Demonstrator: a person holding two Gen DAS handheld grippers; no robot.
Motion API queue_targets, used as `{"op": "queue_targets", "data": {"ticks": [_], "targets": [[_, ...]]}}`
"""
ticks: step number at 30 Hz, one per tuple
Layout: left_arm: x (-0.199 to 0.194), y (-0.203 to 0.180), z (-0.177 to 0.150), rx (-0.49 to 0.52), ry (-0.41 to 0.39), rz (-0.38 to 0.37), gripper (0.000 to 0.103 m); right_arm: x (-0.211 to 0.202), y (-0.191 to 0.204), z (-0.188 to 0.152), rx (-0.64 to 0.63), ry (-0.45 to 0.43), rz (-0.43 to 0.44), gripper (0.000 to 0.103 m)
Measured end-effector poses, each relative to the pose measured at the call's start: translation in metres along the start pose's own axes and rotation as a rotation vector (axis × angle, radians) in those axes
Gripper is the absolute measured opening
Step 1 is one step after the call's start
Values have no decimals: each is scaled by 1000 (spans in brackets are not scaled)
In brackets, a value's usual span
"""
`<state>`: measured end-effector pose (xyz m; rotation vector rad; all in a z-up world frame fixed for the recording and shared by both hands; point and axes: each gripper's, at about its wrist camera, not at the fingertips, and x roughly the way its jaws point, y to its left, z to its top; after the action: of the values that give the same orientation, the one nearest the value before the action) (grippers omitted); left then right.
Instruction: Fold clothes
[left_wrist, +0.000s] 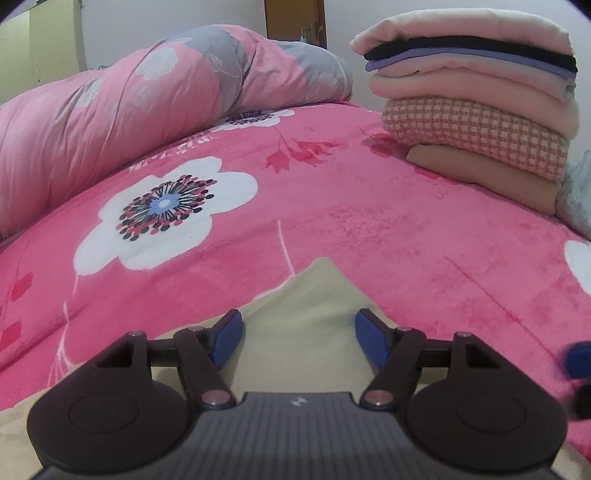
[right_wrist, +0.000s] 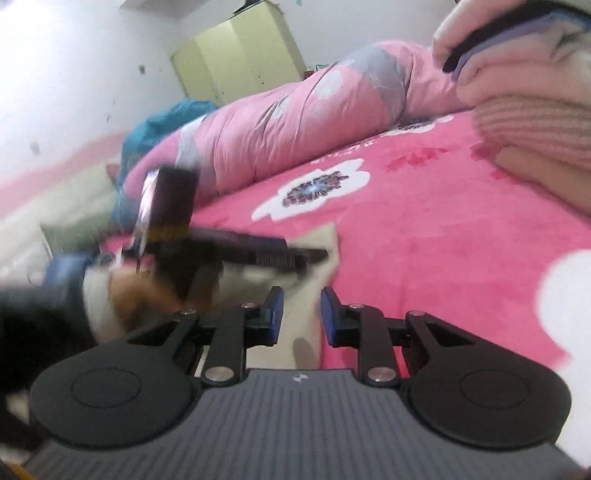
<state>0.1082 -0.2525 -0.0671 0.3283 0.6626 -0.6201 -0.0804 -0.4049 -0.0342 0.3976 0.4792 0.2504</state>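
White walls (right_wrist: 74, 74), a pale yellow-green wardrobe (right_wrist: 240, 55), and a brown wooden door (left_wrist: 295, 18).

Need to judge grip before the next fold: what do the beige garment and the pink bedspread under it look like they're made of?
Beige garment: looks like a thin, smooth matte knit or cotton; it lies flat with a crisp pointed corner and no sheen. Pink bedspread: looks like plush fleece, with a fuzzy nap showing brushed streaks and a soft shine, printed with white flowers. Neither fibre can be confirmed by sight.
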Motion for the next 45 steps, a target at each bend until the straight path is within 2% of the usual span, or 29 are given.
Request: {"op": "queue_targets", "data": {"ticks": [3, 4, 7, 12, 14, 16, 19, 23, 26, 28, 30, 33, 36, 37, 42, 44, 45], "targets": [[0, 0, 0, 0, -1, 1, 71, 41, -22, -8, 152, 154, 47, 21], [0, 0, -1, 0, -2, 1, 71, 39, -29, -17, 201, 165, 73, 21], [1, 1, -1, -6, -5, -4, 72, 3, -27, -35, 190, 182, 115, 21], [-2, 4, 2, -15, -4, -13, 72, -41, -19, -54, 209, 258, 106, 16], [-17, 10, 6, -39, 3, 7, 70, -49, -12, -43, 180, 244, 57, 16], [-48, 23, 6, -74, -51, 4, 70, -53, -5, -25, 130, 185, 29, 18], [-103, 44, 0, -125, -128, 1, 71, -39, 18, -5, 56, 119, 44, 18], [-159, 73, -43, -141, -119, 65, 71, -1, 51, -9, -111, 109, 12, 18], [-174, 97, -95, -161, -59, 142, 71, 9, 54, -42, -258, 145, -63, 16], [-175, 123, -132, -237, 11, 213, 67, -6, 52, -57, -313, 123, -82, 16], [-192, 139, -149, -315, -32, 217, 61, -18, 50, -52, -305, 146, -110, 16], [-221, 156, -167, -404, -105, 231, 65, -21, 56, -34, -308, 170, -187, 20], [-236, 152, -172, -397, -142, 240, 66, -15, 83, -21, -317, 91, -102, 20], [-237, 149, -175, -393, -131, 257, 66, -10, 92, -19, -323, 74, -74, 20], [-238, 145, -198, -415, -108, 306, 66, 54, 134, -42, -389, 105, 52, 20], [-241, 146, -202, -425, -128, 299, 66, 62, 120, -60, -391, 138, 28, 21], [-241, 148, -205, -424, -133, 295, 66, 55, 110, -62, -366, 125, 37, 21]]}}
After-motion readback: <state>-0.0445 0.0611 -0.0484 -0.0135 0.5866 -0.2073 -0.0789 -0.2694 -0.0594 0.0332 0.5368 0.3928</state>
